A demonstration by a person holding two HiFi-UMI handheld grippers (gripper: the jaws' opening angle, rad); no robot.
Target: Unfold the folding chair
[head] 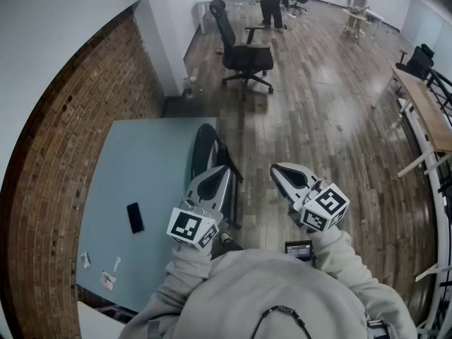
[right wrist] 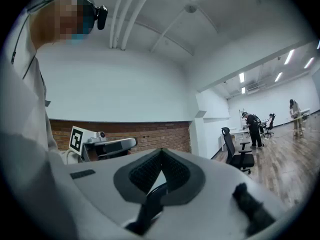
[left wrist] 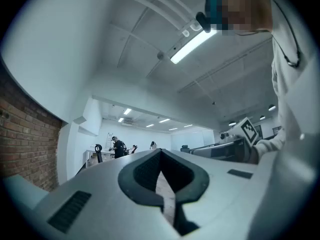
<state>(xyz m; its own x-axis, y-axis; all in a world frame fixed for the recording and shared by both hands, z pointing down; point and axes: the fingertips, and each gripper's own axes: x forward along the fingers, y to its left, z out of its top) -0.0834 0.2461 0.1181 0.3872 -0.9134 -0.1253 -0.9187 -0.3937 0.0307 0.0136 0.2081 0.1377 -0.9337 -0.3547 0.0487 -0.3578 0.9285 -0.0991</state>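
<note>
The black folding chair [head: 203,149] stands folded flat against the right edge of the pale blue table [head: 141,168] in the head view. My left gripper [head: 216,171] hovers just in front of the chair's lower part and hides some of it; its jaws are shut with nothing between them. My right gripper [head: 280,169] is over the wooden floor to the chair's right, also shut and empty. In the left gripper view the left gripper [left wrist: 160,152] points out level into the room, and the right gripper [right wrist: 161,152] does the same in its own view.
A black phone [head: 135,217] and small paper scraps lie on the table. A brick wall [head: 63,140] curves along the left. A black office chair [head: 244,52] stands farther out on the wood floor, with people [head: 270,2] at desks beyond. A long wooden desk [head: 426,109] lines the right side.
</note>
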